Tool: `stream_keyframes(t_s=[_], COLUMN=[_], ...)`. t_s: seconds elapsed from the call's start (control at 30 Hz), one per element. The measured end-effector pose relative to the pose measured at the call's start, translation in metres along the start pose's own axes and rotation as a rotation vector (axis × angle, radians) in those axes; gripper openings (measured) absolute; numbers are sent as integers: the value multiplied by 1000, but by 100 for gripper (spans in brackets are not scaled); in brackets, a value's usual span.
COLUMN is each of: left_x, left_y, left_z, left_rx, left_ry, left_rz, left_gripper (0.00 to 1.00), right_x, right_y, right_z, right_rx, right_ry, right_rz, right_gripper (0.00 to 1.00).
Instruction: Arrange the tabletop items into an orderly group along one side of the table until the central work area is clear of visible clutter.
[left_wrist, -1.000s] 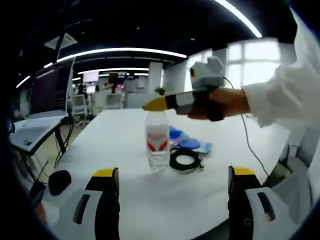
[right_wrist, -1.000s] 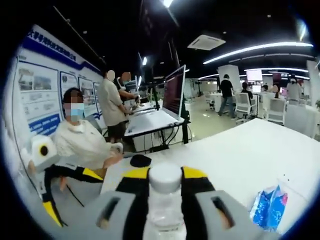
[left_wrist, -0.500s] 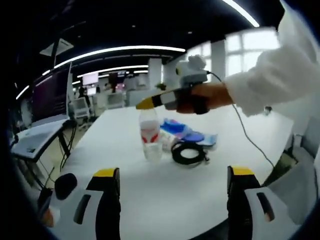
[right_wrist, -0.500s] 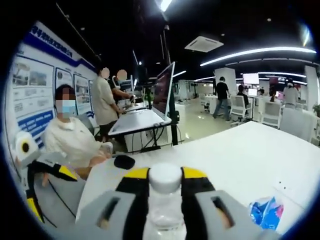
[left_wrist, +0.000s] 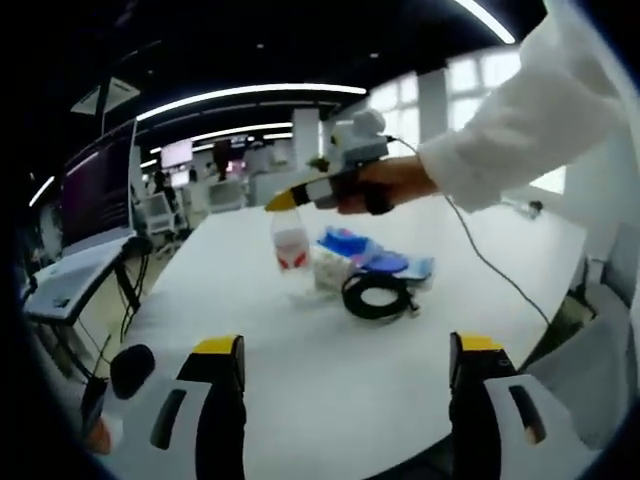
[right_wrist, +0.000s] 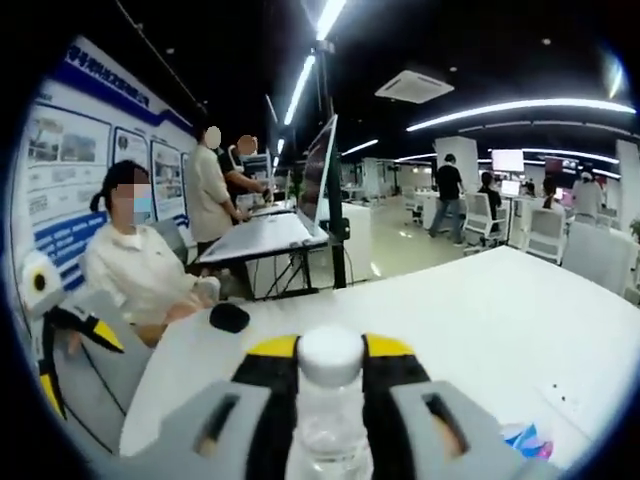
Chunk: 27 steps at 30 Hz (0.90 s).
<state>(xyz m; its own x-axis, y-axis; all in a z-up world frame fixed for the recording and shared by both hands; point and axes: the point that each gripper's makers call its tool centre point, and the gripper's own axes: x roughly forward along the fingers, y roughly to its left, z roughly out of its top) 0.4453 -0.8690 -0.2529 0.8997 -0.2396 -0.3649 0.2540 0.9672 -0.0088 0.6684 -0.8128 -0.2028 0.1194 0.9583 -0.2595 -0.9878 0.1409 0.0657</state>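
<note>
A clear water bottle (left_wrist: 292, 262) with a red-and-white label stands upright over the white table (left_wrist: 330, 380). My right gripper (left_wrist: 285, 200) comes in from the right, held by a hand in a white sleeve, and is shut on the bottle's neck. In the right gripper view the white cap (right_wrist: 332, 355) sits between the yellow-tipped jaws of my right gripper (right_wrist: 332, 385). My left gripper (left_wrist: 347, 352) is open near the table's front edge, with nothing between its fingers. It also appears at the left as my left gripper (right_wrist: 70, 345).
Right of the bottle lie a black coiled cable (left_wrist: 378, 297), blue packets (left_wrist: 355, 250) and a small white object (left_wrist: 328, 272). A black mouse (left_wrist: 130, 368) sits at the table's left end. A blue packet (right_wrist: 520, 437) is low on the right. A seated person (right_wrist: 135, 275) and desks lie beyond.
The right gripper has carried the bottle farther from the left gripper, close beside the packets and the cable. The left gripper stays open.
</note>
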Motion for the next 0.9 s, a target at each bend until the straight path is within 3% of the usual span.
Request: stream_keyframes(t_s=[0.3,0.5,0.9], left_x=[0,-2,-2], left_y=[4,6,9], left_z=[-3,-6,-9], left_rx=[10,14,28], left_ry=[15,30,47], left_rz=[9,18,27], left_gripper=[79,76,75], right_x=[10,14,9], right_y=[-6,-5,-4], right_z=[9,1,1], right_rx=[-26,-59,-75], right_ry=[-38,-10,-76], right_rz=[71,122,175], right_gripper=[21,21,21])
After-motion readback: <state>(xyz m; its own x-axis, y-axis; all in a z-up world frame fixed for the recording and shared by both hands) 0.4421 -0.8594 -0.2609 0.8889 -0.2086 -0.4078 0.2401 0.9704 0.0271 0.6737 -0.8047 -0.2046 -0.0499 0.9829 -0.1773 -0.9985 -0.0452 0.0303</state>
